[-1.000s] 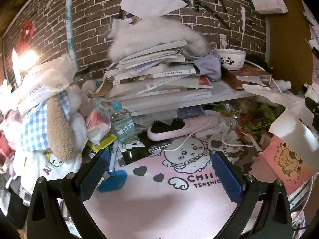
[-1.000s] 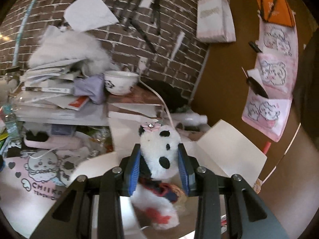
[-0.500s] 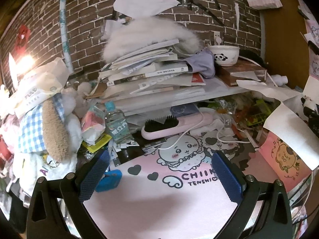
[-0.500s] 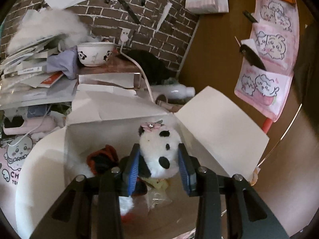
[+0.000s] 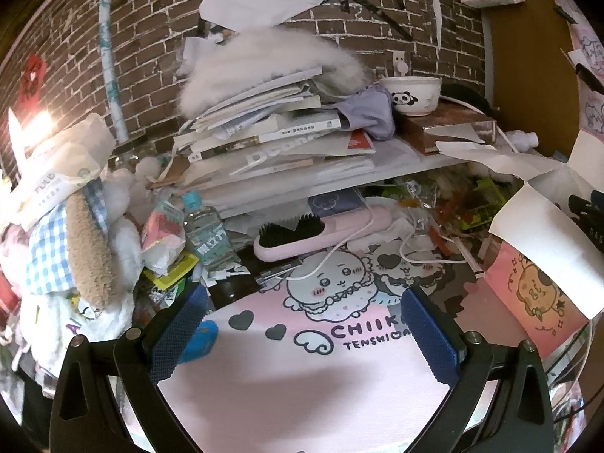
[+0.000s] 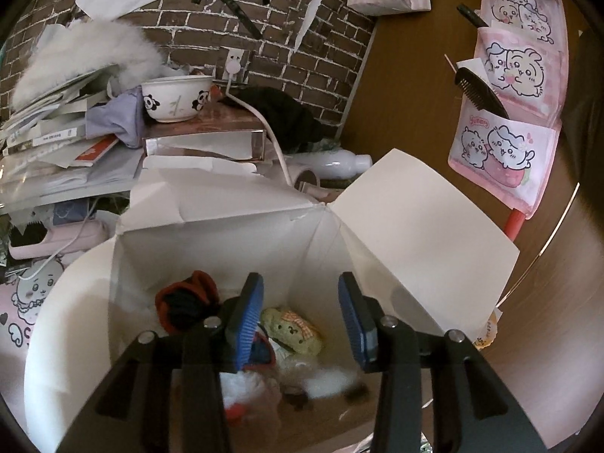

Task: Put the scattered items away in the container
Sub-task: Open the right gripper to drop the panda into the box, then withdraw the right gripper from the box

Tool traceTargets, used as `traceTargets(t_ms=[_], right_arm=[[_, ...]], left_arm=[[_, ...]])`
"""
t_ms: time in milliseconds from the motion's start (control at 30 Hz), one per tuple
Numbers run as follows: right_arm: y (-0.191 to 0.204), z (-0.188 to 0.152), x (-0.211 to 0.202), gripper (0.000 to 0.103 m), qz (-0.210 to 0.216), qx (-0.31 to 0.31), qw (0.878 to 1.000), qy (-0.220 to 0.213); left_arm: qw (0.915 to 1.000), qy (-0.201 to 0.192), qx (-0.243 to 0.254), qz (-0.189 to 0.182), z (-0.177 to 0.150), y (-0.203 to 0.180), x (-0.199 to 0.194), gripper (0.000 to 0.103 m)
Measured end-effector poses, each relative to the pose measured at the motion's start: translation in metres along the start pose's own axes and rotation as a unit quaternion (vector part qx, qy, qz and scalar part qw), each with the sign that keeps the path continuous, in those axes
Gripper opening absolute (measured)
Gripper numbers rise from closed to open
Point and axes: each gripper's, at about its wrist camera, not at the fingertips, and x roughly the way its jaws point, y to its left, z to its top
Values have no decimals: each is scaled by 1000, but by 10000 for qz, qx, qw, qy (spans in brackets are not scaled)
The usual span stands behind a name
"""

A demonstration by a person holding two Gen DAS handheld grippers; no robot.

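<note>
Starting on the left, the left gripper [image 5: 302, 326] hung over the pink cartoon mat [image 5: 302, 389] with its jaws spread wide and nothing between them. Off its left finger there was a little blue thing [image 5: 200, 339] lying on the mat, half hidden behind the pad, couldn't tell what it was. Further left sat a pile of plush toys, including one in a blue checked shirt [image 5: 53, 253]. Behind the mat the mess went on: a water bottle [image 5: 207, 232], then a pink hairbrush [image 5: 324, 232] with a white cable draped over it, and above those a leaning stack of books and papers [image 5: 271, 139] with a white fluffy thing [image 5: 271, 64] on top. A panda bowl [image 5: 411, 94] stood on a brown box to the right of the stack.

Over on the right side, the right gripper [image 6: 300, 321] was above the white cardboard box [image 6: 226, 234], flaps open, and its jaws were apart and empty. Down inside the box there was a red and black bundle [image 6: 187, 304] on the left, a small yellowish bear plush [image 6: 292, 330] right between the fingers but lower, and a blurry white furry toy [image 6: 328, 379] with dark patches at the bottom. It looked like a panda plush but it was too smeared to be sure. Past the box, on the brown wall, hung a pink pocket organizer [image 6: 517, 87] with a black comb [image 6: 475, 90] stuck in it.
</note>
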Motion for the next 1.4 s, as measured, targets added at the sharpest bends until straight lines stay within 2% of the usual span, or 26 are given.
traceTargets(t_ms=[100,333,700,833,867,1100,1400], right_arm=[[-1,0,1,46,-29,20,10000,-6],[-7,-2,13,46,-1,66,9998,206],[-10,-2,11,51,89,136,9997,182],[-12,1,0,65,94,206,9997,-37],[-12,2,-3,65,105,217,9997,-85],[-4,7,-36,66,500,216,9975,-455],[43,-6,-81,70,1489,-216,9864,-662]], left_arm=[[10000,28,36,-1,-1,-2,1,102],[10000,46,68,1,-1,-4,3,102],[9999,74,123,-9,-2,-8,4,102],[9999,90,122,8,-3,-8,4,102],[9999,94,118,1,-3,-8,5,102],[9997,154,96,-184,-5,-6,5,102],[9997,144,121,170,-8,0,2,102]])
